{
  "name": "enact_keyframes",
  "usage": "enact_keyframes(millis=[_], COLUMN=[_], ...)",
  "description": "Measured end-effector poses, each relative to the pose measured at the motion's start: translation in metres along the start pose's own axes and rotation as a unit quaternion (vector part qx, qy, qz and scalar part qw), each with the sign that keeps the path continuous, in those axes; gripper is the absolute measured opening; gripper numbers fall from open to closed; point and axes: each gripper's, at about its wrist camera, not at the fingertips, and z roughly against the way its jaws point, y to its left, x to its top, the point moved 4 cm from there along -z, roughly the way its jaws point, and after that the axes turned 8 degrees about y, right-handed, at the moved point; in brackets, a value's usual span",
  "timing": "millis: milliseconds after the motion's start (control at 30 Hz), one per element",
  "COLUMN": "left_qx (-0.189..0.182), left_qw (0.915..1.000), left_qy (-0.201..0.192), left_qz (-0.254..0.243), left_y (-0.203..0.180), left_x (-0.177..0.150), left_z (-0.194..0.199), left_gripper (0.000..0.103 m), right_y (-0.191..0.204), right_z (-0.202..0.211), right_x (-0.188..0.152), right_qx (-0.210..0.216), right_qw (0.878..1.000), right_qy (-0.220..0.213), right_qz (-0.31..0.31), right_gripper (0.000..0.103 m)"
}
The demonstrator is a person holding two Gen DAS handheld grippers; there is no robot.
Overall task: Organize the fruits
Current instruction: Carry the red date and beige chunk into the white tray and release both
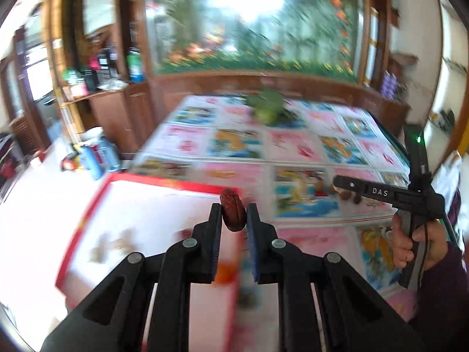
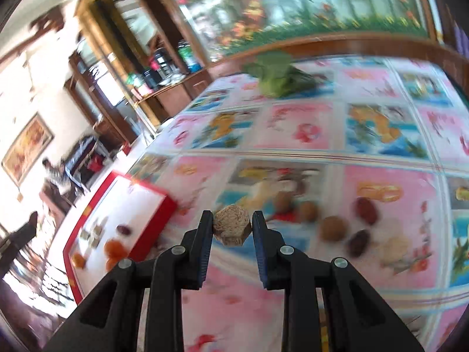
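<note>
Both grippers are loaded, so the step in hand looks like carrying fruit over to the tray. In the left wrist view the left gripper (image 1: 233,214) has its fingers (image 1: 215,220) pinching a date (image 1: 233,212), dark red and wrinkled, held upright between the pads above the tray's (image 1: 164,180) far right corner. In the right wrist view the right gripper (image 2: 232,227) pinches a tan, faceted, rough-skinned lump (image 2: 232,228), lifted off the worktop (image 2: 390,267), with the tray down to its left.

The next move, as a judgement, calls for lowering each piece into the tray beside its own kind before the fingers spread. The date is nearly in place; the lump has more way to travel leftward. Both views are blurred, so the aim needs care.

The tray is red-rimmed with a white floor. In it lie orange pieces (image 2: 112,249), a dark red piece (image 2: 123,230) and pale tan bits (image 2: 93,234), each kind roughly grouped.

Further right on the patterned worktop, loose fruit waits: two dates (image 2: 365,209), a round brown fruit (image 2: 332,227) and others too blurred to name. At the far edge sits a green leafy bunch (image 2: 274,73).
</note>
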Motion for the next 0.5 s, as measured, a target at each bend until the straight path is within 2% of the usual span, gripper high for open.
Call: enact_keyframes(millis=[100, 233, 367, 500], left_qx=[0.030, 0.042, 0.028, 0.023], left_qw=[0.9993, 0.9976, 0.9963, 0.9965], left_qy=[0.003, 0.029, 0.054, 0.051], left_qz=[0.020, 0.046, 0.060, 0.062], left_y=[0.044, 0.083, 0.096, 0.098], left_x=[-0.028, -0.064, -0.084, -0.085], left_z=[0.021, 0.018, 0.001, -0.008], left_gripper=[0.018, 0.018, 0.018, 0.019], right_y=[0.046, 0.112, 0.153, 0.168], right_z=[-0.008, -0.023, -0.046, -0.065], right_x=[-0.013, -0.029, -0.037, -0.041], right_qx=[0.042, 0.096, 0.116, 0.123], right_qw=[0.999, 0.994, 0.988, 0.986], right_qy=[0.004, 0.008, 0.036, 0.062], right_qz=[0.022, 0.060, 0.092, 0.090], right_gripper=[0.025, 0.025, 0.025, 0.026])
